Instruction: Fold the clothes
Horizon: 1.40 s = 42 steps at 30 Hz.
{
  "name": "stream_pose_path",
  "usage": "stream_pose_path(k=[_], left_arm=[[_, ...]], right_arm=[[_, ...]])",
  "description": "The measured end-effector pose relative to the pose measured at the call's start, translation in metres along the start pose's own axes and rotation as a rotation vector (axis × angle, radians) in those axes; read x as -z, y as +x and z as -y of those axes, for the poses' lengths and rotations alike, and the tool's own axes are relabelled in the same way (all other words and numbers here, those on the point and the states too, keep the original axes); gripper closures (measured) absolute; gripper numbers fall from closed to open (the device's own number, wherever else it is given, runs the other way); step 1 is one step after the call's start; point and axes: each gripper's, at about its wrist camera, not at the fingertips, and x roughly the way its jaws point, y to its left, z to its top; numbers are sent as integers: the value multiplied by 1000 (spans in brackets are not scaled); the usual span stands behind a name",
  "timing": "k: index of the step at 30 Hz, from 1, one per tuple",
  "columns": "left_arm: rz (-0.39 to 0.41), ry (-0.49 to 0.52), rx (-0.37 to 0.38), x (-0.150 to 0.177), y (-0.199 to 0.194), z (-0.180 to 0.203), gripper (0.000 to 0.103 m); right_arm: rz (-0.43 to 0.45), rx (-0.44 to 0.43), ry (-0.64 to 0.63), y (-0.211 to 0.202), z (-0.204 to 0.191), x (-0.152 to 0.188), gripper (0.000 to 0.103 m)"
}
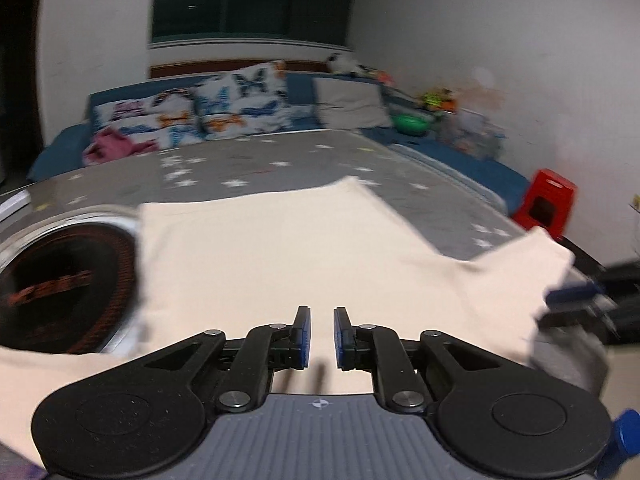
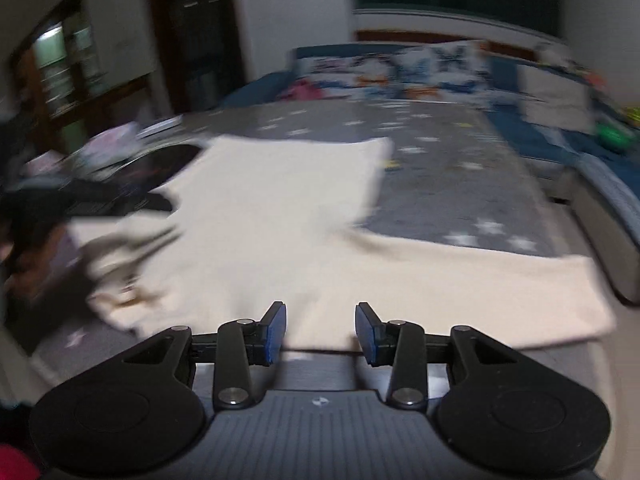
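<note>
Spread on the star-patterned grey table (image 1: 280, 160), a cream garment (image 1: 260, 248) is faced by the narrowly gapped, empty left gripper (image 1: 322, 338) and the wider, empty right gripper (image 2: 321, 334).

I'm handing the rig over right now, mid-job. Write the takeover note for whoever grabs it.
Left gripper: jaws narrowly apart, empty, above the cream top at its near edge.
Right gripper: jaws open, empty, also at the near edge.
The top lies spread on the grey star cover, sleeves out sideways.
Done: laid flat.
Left: every fold, probably sleeves first.
</note>
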Motion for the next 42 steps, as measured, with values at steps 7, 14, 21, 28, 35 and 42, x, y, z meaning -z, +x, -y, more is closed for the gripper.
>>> stream_pose_path(k=[7,14,21,28,35,42], left_arm=[[-6,85,102,5,8,51,88],[-37,115,133,12,18,69,81],[-51,130,138,18,23,77,76],[-72,141,136,24,27,79,76],[-77,163,138,25,28,82,74],[-41,180,166,18,25,87,74]], right_arm=[[16,236,234,-4,73,9,66],[47,340,389,-3,121,24,66],[82,393,419,4,133,25,68],[95,448,371,9,130,23,96],[162,464,308,-4,125,3,99],[158,450,297,-1,123,-6,99]])
